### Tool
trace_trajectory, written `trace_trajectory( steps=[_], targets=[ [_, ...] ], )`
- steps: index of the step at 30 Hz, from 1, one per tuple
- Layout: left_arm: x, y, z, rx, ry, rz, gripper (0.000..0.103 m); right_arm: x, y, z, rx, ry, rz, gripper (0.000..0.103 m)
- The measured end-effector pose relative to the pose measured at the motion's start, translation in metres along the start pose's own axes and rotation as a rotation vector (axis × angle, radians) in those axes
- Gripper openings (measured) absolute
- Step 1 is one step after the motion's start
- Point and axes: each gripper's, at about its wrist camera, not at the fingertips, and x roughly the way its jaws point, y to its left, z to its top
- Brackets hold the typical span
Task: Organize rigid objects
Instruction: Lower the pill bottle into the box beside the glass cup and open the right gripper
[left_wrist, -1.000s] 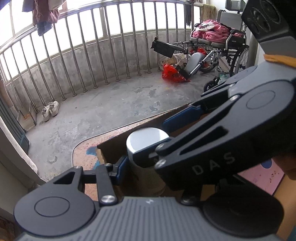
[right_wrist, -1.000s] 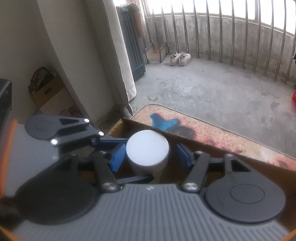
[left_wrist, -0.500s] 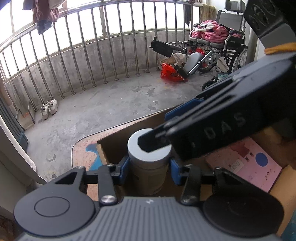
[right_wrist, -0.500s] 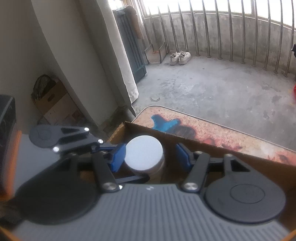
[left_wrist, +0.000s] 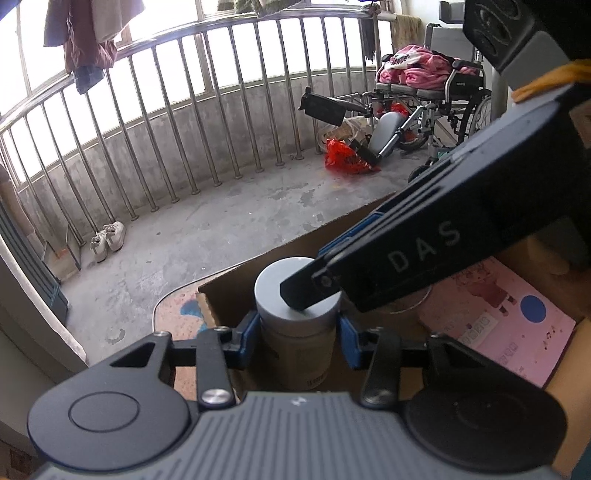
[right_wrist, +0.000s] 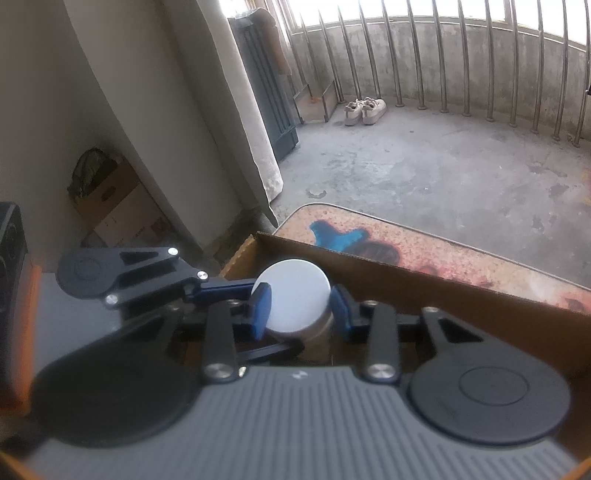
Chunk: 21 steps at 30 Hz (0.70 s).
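The left gripper pinches the jar in the cardboard box; the right gripper fingers are closing around its lid.

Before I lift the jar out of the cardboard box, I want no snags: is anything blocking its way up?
Yes. The right gripper sits over the jar, its fingers closing around the grey lid, directly above the left gripper holding the body inside the cardboard box.

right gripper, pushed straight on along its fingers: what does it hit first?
Probably the jar: the right gripper has its jaws closing around the jar's grey lid, so the jar already fills the gap. Beyond it stands the far wall of the cardboard box. Depth is hard to judge.
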Motion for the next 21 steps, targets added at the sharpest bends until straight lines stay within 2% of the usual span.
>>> trace_trajectory(
  steps=[13,21],
  targets=[
    [-0.0017,0.0030,0.0019,0.007,0.019,0.018,0.050,0.0012,0.0002,0.0009,-0.003,0.005,-0.010,0.036],
    [-0.0073,0.0047,0.0043,-0.033,0.017,-0.017,0.064,-0.0033,-0.0050,0.0017,0.044,0.010,-0.014,0.037]
  ],
)
